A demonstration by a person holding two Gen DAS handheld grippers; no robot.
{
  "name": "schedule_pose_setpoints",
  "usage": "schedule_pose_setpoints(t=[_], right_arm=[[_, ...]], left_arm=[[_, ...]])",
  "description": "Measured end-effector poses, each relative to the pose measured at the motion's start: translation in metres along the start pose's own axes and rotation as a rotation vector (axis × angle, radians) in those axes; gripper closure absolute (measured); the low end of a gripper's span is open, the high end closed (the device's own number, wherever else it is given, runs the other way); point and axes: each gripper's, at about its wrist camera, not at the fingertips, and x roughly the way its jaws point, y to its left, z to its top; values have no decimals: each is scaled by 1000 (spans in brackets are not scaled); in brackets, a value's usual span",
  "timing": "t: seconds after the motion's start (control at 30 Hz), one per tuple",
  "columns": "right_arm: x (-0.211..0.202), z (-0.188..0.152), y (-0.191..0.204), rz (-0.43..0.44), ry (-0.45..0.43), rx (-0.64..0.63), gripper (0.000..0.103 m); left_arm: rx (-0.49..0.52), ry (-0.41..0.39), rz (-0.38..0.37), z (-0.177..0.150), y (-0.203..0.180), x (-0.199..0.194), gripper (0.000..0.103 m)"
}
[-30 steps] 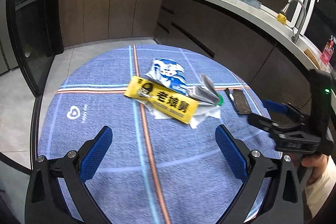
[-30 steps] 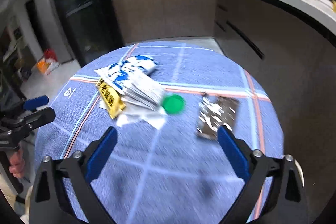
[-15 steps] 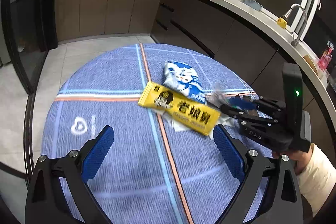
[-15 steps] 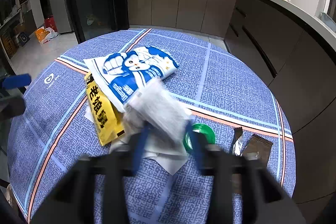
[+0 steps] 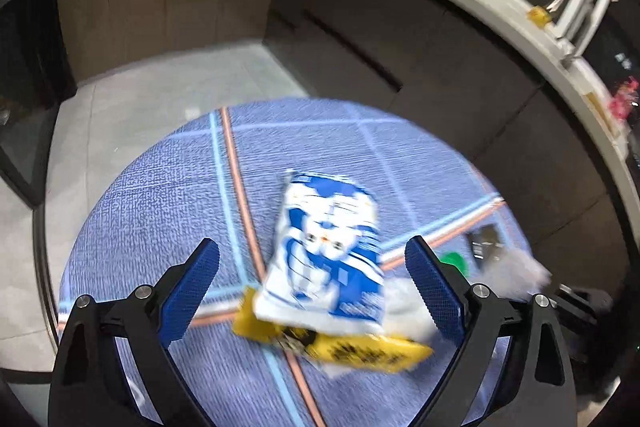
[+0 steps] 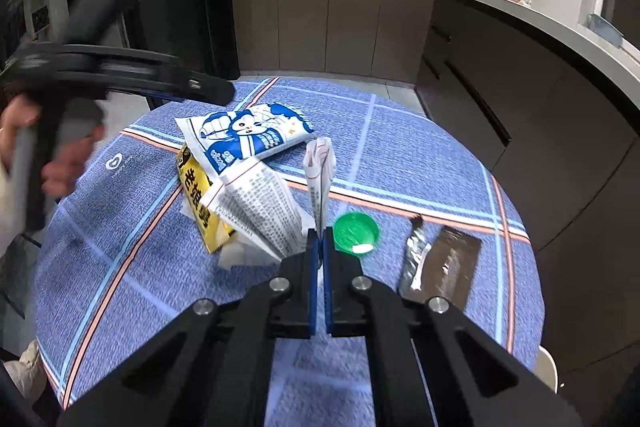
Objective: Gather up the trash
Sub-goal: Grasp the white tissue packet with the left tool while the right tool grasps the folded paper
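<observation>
While my right claw pinches the printed paper, my open, empty left claw straddles the blue snack bag, lengthwise dead ahead.

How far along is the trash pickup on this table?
Nothing looks collected yet. The right hand-held gripper is shut on a printed paper; the left hand-held gripper is open above the blue bag. The yellow wrapper, green lid and foil wrappers remain on the table.
</observation>
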Motion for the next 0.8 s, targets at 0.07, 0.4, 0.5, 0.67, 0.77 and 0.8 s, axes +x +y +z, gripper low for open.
schedule_pose_setpoints(t=[0.07, 0.4, 0.5, 0.67, 0.77, 0.8], right_arm=[[-8, -4, -4, -3, -5, 14, 99], [-30, -18, -25, -28, -21, 69, 99], [-34, -21, -31, -25, -28, 82, 99], [-44, -22, -39, -26, -53, 102, 99], [-59, -23, -48, -28, -89, 131, 99], [-65, -22, -51, -30, -100, 140, 99]], left_arm=[[-31, 52, -12, 7, 6, 15, 11], [-48, 223, -62, 15, -1, 59, 78], [-41, 206, -72, 14, -8, 55, 91], [3, 144, -75, 14, -29, 29, 98], [38, 94, -101, 16, -54, 5, 99], [50, 77, -112, 17, -63, -3, 99]])
